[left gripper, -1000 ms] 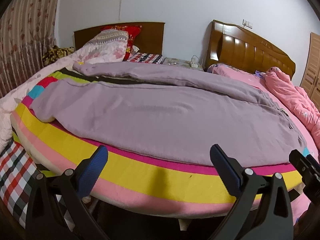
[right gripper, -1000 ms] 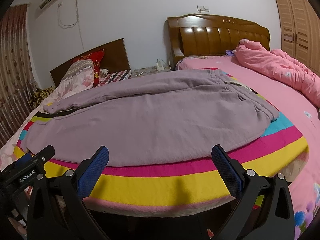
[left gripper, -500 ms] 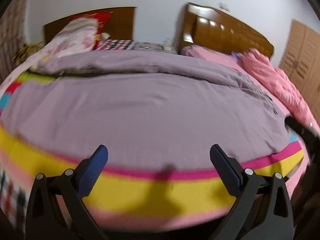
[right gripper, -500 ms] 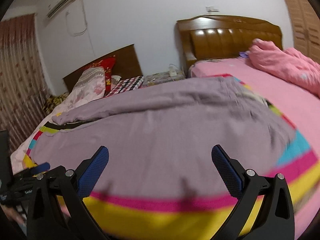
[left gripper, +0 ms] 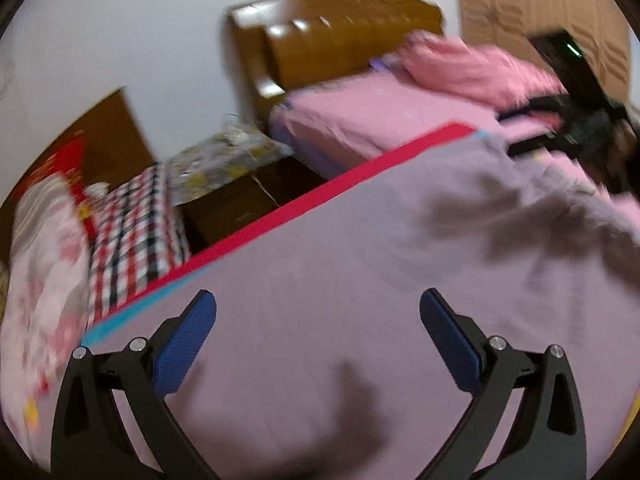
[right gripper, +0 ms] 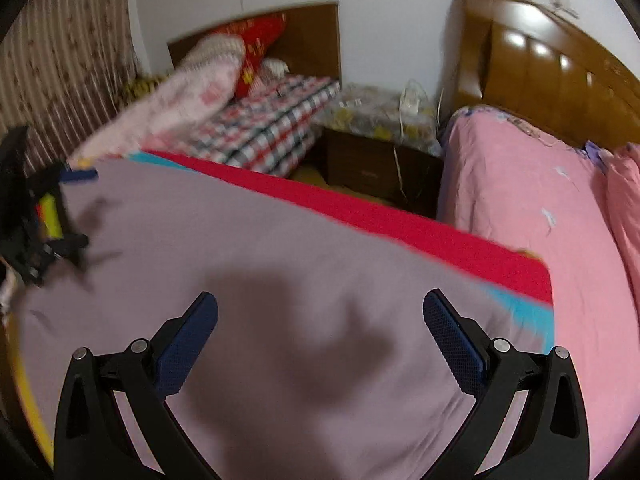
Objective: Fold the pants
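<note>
Mauve pants lie spread flat across a striped blanket and fill the lower half of both wrist views. My left gripper hovers over the cloth, open, with nothing between its blue pads. My right gripper is also open and empty above the pants. The right gripper's body shows at the upper right of the left wrist view, over the far part of the pants. At the left edge of the right wrist view sits the left gripper's body. Both views are blurred.
The striped blanket's red band runs along the pants' far edge. Beyond it are a dark nightstand, a checked bed with pillows, and a pink bed with a wooden headboard. A curtain hangs at the left.
Both grippers have moved forward from the bed's near edge to over the pants, and now look down across them toward the far edge. Both stay open.
</note>
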Action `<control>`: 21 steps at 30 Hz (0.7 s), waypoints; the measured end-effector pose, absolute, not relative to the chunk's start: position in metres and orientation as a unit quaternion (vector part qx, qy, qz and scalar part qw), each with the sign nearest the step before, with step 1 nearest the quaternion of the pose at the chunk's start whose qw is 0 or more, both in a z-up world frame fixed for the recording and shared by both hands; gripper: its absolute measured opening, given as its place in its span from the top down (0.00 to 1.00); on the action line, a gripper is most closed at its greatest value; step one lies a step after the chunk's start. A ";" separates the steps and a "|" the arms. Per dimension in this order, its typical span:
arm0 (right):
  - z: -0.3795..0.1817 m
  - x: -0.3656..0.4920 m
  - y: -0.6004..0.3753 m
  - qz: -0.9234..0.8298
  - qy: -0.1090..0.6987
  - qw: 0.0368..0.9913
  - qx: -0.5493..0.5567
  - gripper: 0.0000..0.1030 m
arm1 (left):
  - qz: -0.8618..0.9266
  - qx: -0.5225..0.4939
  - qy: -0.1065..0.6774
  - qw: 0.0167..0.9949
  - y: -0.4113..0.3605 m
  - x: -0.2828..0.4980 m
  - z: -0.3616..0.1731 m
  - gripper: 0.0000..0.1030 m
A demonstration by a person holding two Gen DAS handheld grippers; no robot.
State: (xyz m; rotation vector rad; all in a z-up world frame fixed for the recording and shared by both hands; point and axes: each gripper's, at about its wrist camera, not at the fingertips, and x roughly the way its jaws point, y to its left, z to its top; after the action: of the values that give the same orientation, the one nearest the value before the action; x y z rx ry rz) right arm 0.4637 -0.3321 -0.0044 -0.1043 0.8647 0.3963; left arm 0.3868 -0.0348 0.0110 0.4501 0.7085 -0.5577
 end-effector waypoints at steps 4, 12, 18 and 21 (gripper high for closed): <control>-0.043 0.529 -0.349 0.219 0.459 0.859 -0.062 0.04 | -0.327 0.246 0.391 0.824 -0.054 0.458 -0.021 0.02; -0.080 0.563 -0.353 0.280 0.491 0.821 -0.079 0.05 | -0.341 0.141 0.409 0.835 -0.059 0.480 -0.034 0.02; -0.060 0.534 -0.352 0.307 0.461 0.824 -0.120 0.77 | -0.291 0.106 0.413 0.856 -0.053 0.446 -0.039 0.02; -0.032 0.499 -0.346 0.271 0.411 0.856 -0.156 0.85 | -0.254 0.090 0.417 0.868 -0.045 0.418 -0.024 0.02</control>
State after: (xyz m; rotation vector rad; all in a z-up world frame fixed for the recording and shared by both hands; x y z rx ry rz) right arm 0.4995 -0.3460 -0.0322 -0.3287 0.8637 0.5695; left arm 0.4180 -0.0455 -0.0243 0.1894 0.8725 -0.5307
